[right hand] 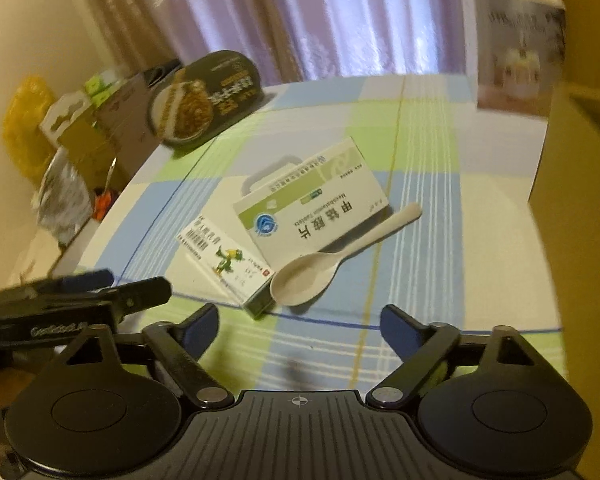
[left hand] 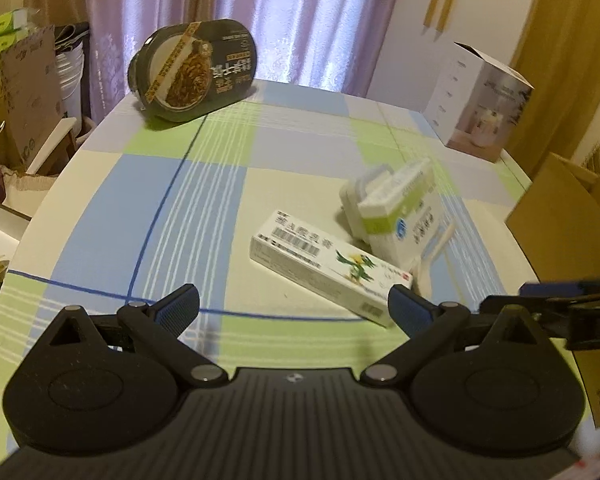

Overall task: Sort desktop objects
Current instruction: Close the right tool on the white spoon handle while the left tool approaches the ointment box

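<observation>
On the checked tablecloth lies a long white ointment box with a green bird print (left hand: 324, 266) (right hand: 226, 258). A wider white-and-green medicine box (left hand: 400, 208) (right hand: 312, 204) rests beside it, partly over a white plastic case (right hand: 268, 174). A white plastic spoon (right hand: 332, 258) (left hand: 434, 254) lies next to both boxes. My left gripper (left hand: 294, 304) hovers open just short of the ointment box. My right gripper (right hand: 300, 322) is open too, a little before the spoon's bowl. Neither holds anything.
A dark oval instant-noodle bowl (left hand: 190, 70) (right hand: 206, 98) leans at the table's far left edge. A white product carton (left hand: 478, 104) (right hand: 514, 46) stands at the far right. A brown cardboard box (left hand: 568, 220) (right hand: 580, 200) sits at the right edge. Clutter fills the floor to the left.
</observation>
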